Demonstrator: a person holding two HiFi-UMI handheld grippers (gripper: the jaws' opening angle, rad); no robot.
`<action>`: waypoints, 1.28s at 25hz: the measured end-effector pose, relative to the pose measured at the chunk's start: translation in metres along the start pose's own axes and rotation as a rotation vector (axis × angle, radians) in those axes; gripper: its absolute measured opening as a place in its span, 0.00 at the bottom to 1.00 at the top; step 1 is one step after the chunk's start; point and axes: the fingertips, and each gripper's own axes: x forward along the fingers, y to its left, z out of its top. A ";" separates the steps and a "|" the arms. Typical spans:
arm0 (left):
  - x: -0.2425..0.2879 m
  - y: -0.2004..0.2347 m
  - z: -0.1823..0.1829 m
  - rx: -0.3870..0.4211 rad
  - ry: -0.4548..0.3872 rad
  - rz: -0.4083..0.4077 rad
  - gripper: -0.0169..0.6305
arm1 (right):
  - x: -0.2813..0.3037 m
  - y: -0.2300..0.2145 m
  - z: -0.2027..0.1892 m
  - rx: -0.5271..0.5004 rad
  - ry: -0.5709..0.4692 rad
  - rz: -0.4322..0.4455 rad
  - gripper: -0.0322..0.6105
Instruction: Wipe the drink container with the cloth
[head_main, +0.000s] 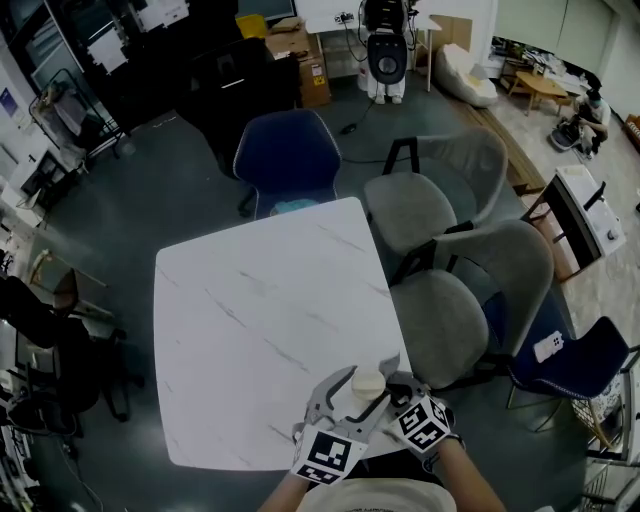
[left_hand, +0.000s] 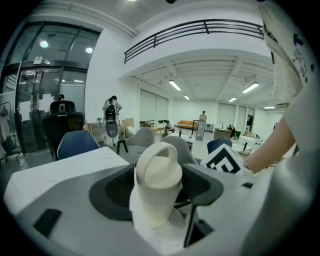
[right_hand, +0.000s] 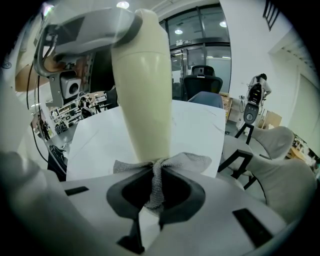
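A white marble-veined table (head_main: 250, 330) fills the middle of the head view. A blue chair (head_main: 288, 160) is drawn up at its far side and two grey chairs (head_main: 440, 195) stand along its right side.

At the table's near edge, close to the right corner, is the drink container (head_main: 368, 381). It is a cream bottle with a loop handle on its lid, and it looks upright (its base cannot be seen in any view).

The left gripper (head_main: 362, 378) has its jaws spread wide to either side of the container's top. In the left gripper view the lid (left_hand: 157, 172) sits between the dark pads, and there is a visible gap on the left side, so nothing is clamped.

The right gripper (head_main: 398, 388) comes in just beside it from the right. Its jaws are pinched together on the cloth (right_hand: 192, 161), a grey knitted rag bunched into a strand between the pads. The rag fans out in front of the jaws and lies against the lower body of the container (right_hand: 142, 90)
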 end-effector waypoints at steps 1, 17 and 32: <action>0.000 0.000 0.002 0.000 -0.010 -0.002 0.49 | 0.000 0.000 0.001 -0.001 0.000 0.000 0.12; -0.001 -0.006 0.008 0.119 -0.038 -0.220 0.46 | -0.015 0.001 0.013 -0.027 -0.017 0.019 0.12; -0.005 -0.014 0.002 0.268 0.068 -0.483 0.46 | -0.051 0.003 0.043 -0.062 -0.077 0.043 0.12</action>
